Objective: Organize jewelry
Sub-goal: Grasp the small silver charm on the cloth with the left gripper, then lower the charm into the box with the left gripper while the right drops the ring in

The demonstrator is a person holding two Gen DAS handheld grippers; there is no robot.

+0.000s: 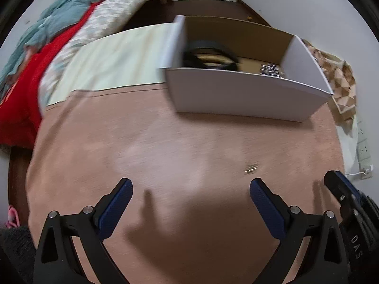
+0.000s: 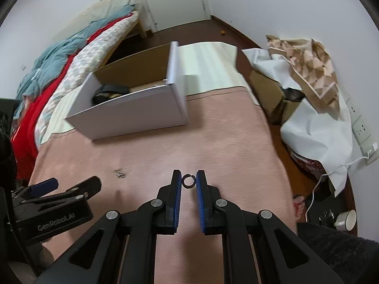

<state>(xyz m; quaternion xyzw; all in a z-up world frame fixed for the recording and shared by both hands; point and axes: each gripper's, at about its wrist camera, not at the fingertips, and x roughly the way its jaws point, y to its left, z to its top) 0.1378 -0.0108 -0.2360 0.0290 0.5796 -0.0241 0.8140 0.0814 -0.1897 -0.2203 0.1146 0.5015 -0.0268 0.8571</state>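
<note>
A white cardboard box (image 1: pixel 248 94) stands open on the pink mat; it also shows in the right wrist view (image 2: pixel 132 116). Inside lie a black band-like item (image 1: pixel 210 54) and small metallic pieces (image 1: pixel 272 69). A small metallic jewelry piece (image 1: pixel 251 168) lies on the mat ahead of my left gripper (image 1: pixel 190 190), which is open and empty; the piece also shows in the right wrist view (image 2: pixel 119 173). My right gripper (image 2: pixel 189 181) is shut on a small dark ring (image 2: pixel 189 181), held at the fingertips above the mat.
A bed with red and teal bedding (image 2: pixel 54 66) runs along the left. A pale mat (image 2: pixel 208 64) lies behind the box. Cardboard boxes under white paper (image 2: pixel 308 108) and a wall socket strip (image 2: pixel 362 127) sit at the right. A cup (image 2: pixel 347 219) stands on the floor.
</note>
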